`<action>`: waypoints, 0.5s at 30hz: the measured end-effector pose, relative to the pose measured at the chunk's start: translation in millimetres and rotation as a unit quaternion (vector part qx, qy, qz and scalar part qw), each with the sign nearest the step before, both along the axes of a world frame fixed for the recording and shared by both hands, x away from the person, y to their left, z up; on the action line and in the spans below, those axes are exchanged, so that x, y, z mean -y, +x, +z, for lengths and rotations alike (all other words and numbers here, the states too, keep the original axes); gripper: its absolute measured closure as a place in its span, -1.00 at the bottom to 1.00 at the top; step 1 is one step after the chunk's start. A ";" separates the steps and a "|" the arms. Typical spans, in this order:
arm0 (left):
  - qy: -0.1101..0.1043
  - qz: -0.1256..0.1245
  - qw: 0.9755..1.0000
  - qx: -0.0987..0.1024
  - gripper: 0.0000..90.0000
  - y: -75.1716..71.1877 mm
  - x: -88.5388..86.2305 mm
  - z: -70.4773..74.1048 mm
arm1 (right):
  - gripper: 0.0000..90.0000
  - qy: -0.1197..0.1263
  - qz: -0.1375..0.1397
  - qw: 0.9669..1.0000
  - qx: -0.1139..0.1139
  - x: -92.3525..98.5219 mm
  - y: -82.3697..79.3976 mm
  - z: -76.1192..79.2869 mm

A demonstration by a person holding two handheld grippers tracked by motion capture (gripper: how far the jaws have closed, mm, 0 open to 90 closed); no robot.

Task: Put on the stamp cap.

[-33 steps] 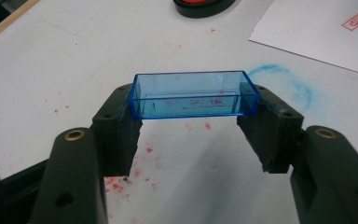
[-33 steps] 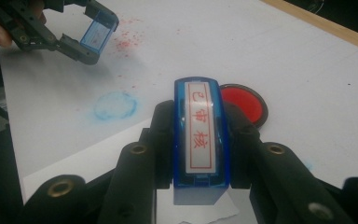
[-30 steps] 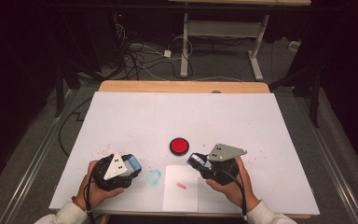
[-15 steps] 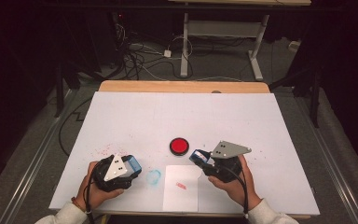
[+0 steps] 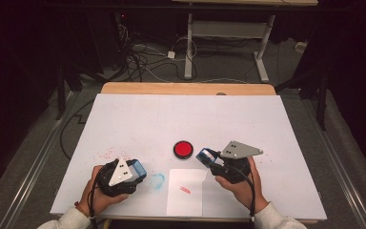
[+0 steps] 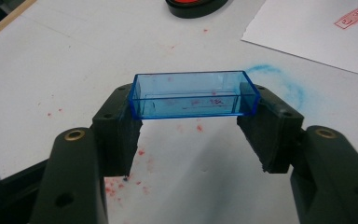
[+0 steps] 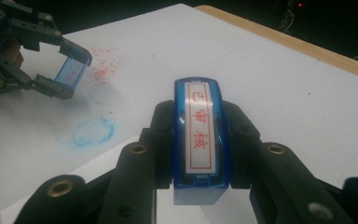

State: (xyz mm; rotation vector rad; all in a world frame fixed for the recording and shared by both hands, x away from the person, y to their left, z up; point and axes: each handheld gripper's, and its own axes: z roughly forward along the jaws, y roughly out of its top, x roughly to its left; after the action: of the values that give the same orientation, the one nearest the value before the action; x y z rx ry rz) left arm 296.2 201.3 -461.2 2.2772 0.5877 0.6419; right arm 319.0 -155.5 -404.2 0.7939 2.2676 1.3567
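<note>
My left gripper (image 5: 134,171) (image 6: 195,126) is shut on a clear blue stamp cap (image 6: 193,94) (image 5: 137,168), held endwise between its two jaws just above the table at the front left. My right gripper (image 5: 208,159) (image 7: 200,135) is shut on a blue stamp (image 7: 199,135) (image 5: 207,155) whose white face with red characters points up at its camera. A white paper sheet (image 5: 186,192) (image 6: 317,32) with a small red stamp print (image 5: 185,190) lies between the two hands. A round red ink pad (image 5: 183,149) (image 6: 196,6) sits just beyond the sheet.
The white tabletop (image 5: 186,119) carries red ink specks (image 5: 106,153) at the left and a blue smudged ring (image 5: 157,181) (image 7: 92,132) beside the left gripper. A wooden edge (image 5: 186,88) runs along the far side. The floor beyond holds cables (image 5: 147,57) and a desk frame (image 5: 228,33).
The right gripper with the stamp has drifted slightly right and tilted a little. The left gripper has stayed in place.
</note>
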 end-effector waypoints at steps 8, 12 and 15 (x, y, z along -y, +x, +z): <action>0.003 -0.008 1.000 0.003 -0.13 -2.2 6.7 -0.1 | 0.54 0.012 -0.011 1.000 0.007 3.4 -1.0 3.7; 0.000 -0.012 1.000 -0.003 -0.13 -2.0 11.5 -0.6 | 0.54 0.017 -0.012 1.000 0.008 3.5 0.1 4.1; 0.000 -0.017 1.000 -0.003 -0.13 -1.7 15.5 -0.3 | 0.54 0.024 -0.015 1.000 0.007 3.9 0.9 4.6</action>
State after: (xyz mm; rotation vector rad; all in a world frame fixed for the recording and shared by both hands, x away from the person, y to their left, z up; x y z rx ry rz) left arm 294.5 185.8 -461.5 2.2850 0.5514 0.6185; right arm 319.9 -159.4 -399.6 0.8289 2.2104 1.4029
